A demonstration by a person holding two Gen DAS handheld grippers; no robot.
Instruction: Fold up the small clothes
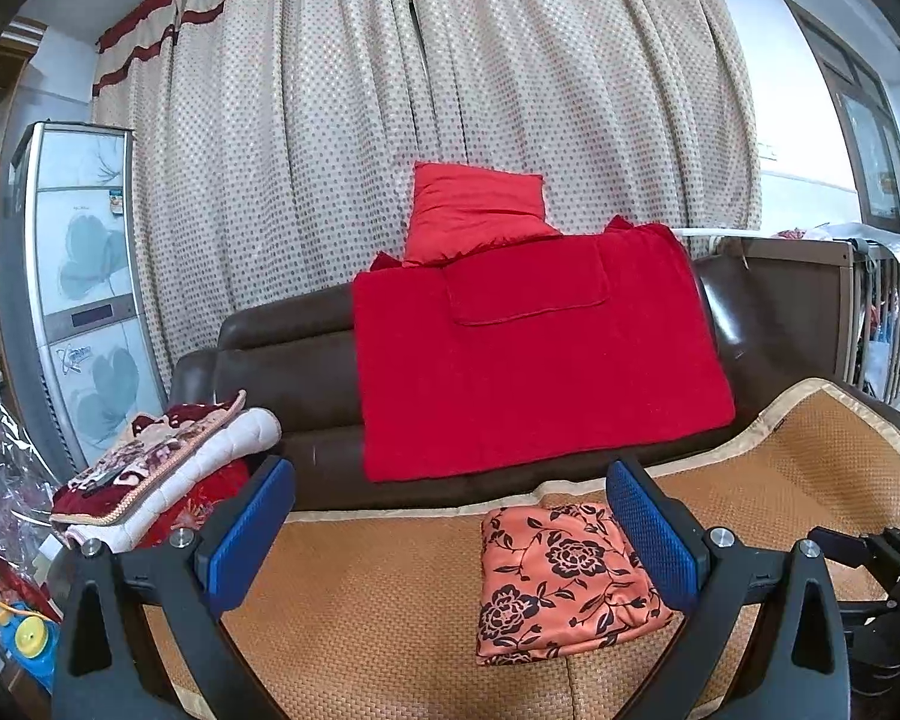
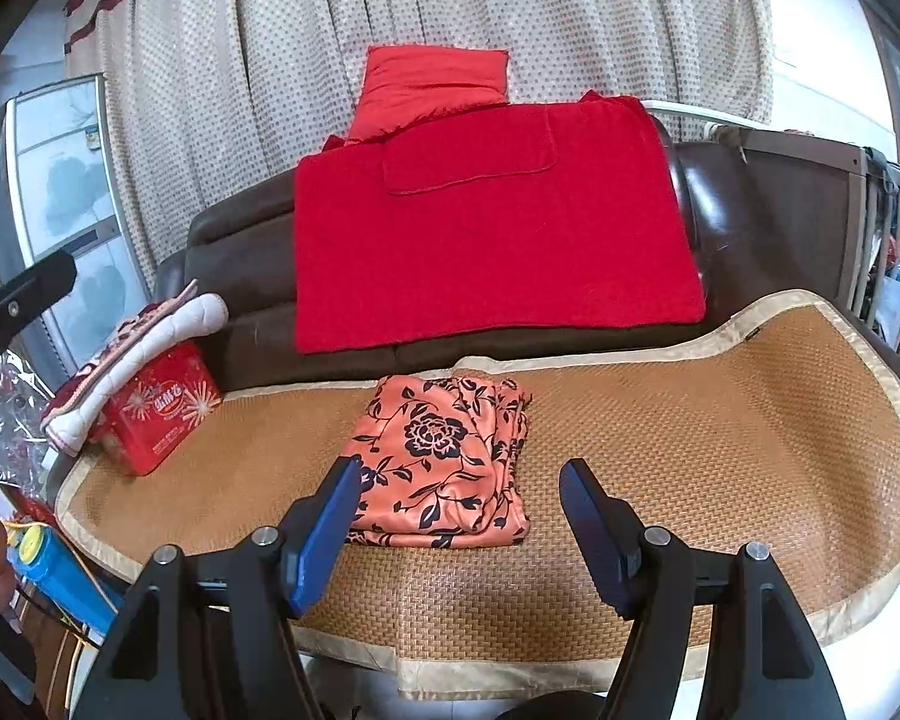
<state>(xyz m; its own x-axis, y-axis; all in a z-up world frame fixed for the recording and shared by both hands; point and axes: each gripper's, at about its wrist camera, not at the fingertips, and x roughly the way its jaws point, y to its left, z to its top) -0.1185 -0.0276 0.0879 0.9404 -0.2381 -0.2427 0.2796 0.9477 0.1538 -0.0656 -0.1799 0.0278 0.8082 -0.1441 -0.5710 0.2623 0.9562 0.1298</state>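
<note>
An orange garment with black flowers (image 1: pixel 561 585) lies folded into a compact stack on the woven mat (image 1: pixel 390 600). In the right wrist view it (image 2: pixel 444 456) sits mid-mat (image 2: pixel 720 450). My left gripper (image 1: pixel 450 480) is open and empty, above the mat, with the garment just inside its right finger. My right gripper (image 2: pixel 459 480) is open and empty, held above the garment's near edge. Part of the right gripper's body (image 1: pixel 882 576) shows at the right of the left wrist view.
A red blanket (image 2: pixel 486 228) and red pillow (image 2: pixel 432 84) lie on the brown sofa back (image 2: pixel 240 252). A folded quilt (image 2: pixel 144 348) lies on a red tin (image 2: pixel 162 408) at the mat's left end. A crib (image 2: pixel 882 228) stands right; a blue toy (image 2: pixel 48 570) lies lower left.
</note>
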